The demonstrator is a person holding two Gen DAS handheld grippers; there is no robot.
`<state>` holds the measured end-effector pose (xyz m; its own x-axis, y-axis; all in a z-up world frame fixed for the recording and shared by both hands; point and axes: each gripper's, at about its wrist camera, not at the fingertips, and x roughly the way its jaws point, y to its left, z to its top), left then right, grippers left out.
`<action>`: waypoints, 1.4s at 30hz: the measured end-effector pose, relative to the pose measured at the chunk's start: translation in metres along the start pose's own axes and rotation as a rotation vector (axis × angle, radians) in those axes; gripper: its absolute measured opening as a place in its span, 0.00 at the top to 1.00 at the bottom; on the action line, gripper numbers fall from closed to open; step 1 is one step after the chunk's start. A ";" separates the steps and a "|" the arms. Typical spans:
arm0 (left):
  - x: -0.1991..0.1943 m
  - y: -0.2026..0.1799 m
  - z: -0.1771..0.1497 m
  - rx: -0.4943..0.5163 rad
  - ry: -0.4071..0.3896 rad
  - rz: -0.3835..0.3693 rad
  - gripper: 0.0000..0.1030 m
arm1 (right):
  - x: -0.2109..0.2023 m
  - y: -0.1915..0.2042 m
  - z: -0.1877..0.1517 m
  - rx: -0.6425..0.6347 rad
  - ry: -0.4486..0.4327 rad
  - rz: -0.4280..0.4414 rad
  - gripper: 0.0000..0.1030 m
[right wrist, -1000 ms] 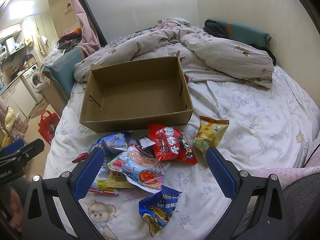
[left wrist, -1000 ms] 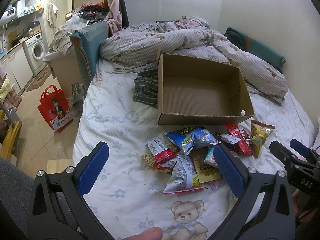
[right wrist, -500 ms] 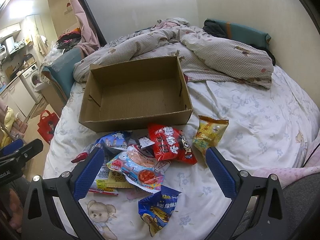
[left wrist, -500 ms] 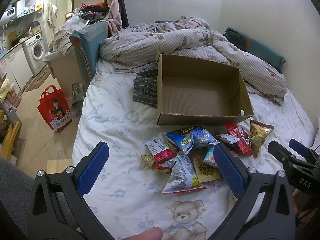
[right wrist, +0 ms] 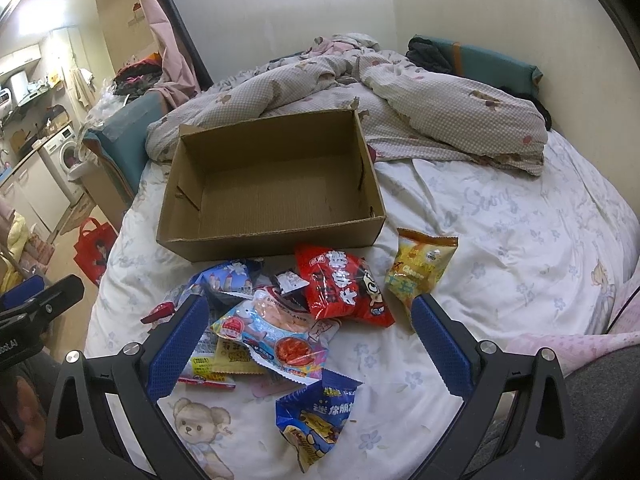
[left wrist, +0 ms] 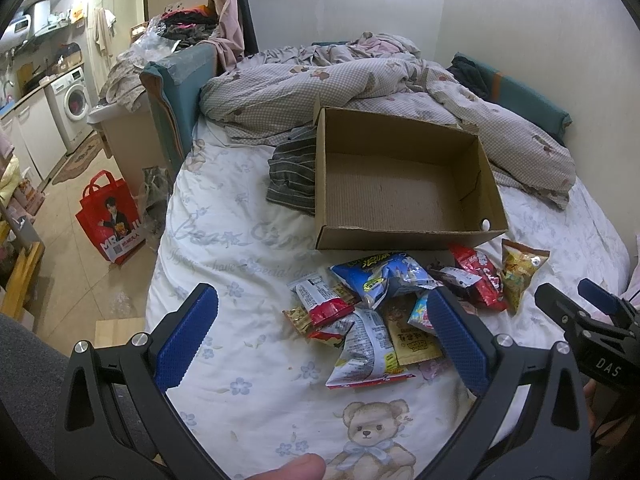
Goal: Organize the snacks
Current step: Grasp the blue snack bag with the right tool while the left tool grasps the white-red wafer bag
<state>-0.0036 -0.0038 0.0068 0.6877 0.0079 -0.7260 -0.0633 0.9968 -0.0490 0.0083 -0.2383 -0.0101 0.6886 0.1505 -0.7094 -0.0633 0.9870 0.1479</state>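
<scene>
Both grippers hovering above bed sheet [right wrist: 500,220], nothing held. Left gripper [left wrist: 320,320] jaws spread wide, blue pads [left wrist: 186,336] apart over near edge of snack pile. Right gripper [right wrist: 310,332] also spread wide, framing pile from other side. Cardboard box [right wrist: 272,236] sitting on sheet just behind pile, open top, interior bare. Snack packets [right wrist: 276,320] heaped on sheet directly in front of box: red packet [right wrist: 340,288] near box front wall, yellow packet [right wrist: 420,268] just right of it and apart from heap, pink-blue packet [right wrist: 272,332] on top at centre, dark blue packet [right wrist: 316,416] lying alone nearest camera. Rumpled duvet [right wrist: 440,112] behind box.
</scene>
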 end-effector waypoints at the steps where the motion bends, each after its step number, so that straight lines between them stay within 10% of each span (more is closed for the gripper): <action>1: 0.000 -0.001 -0.001 0.002 0.002 -0.001 0.00 | 0.001 -0.001 -0.002 -0.001 0.008 0.002 0.00; 13: -0.002 0.000 -0.001 0.002 0.004 -0.005 0.00 | 0.010 0.000 -0.005 -0.002 0.116 0.017 0.00; 27: 0.009 0.009 -0.001 -0.026 0.066 0.032 0.00 | 0.093 -0.005 -0.063 0.128 0.667 0.033 0.01; 31: 0.016 0.015 -0.002 -0.041 0.101 0.053 0.00 | 0.105 -0.006 -0.074 0.119 0.729 0.006 0.37; 42: 0.046 0.034 -0.010 -0.110 0.266 0.070 0.00 | 0.047 -0.015 -0.058 0.187 0.594 0.197 0.55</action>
<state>0.0188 0.0297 -0.0350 0.4661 0.0405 -0.8838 -0.1920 0.9798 -0.0564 -0.0005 -0.2429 -0.0859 0.1569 0.3867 -0.9088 0.0157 0.9191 0.3938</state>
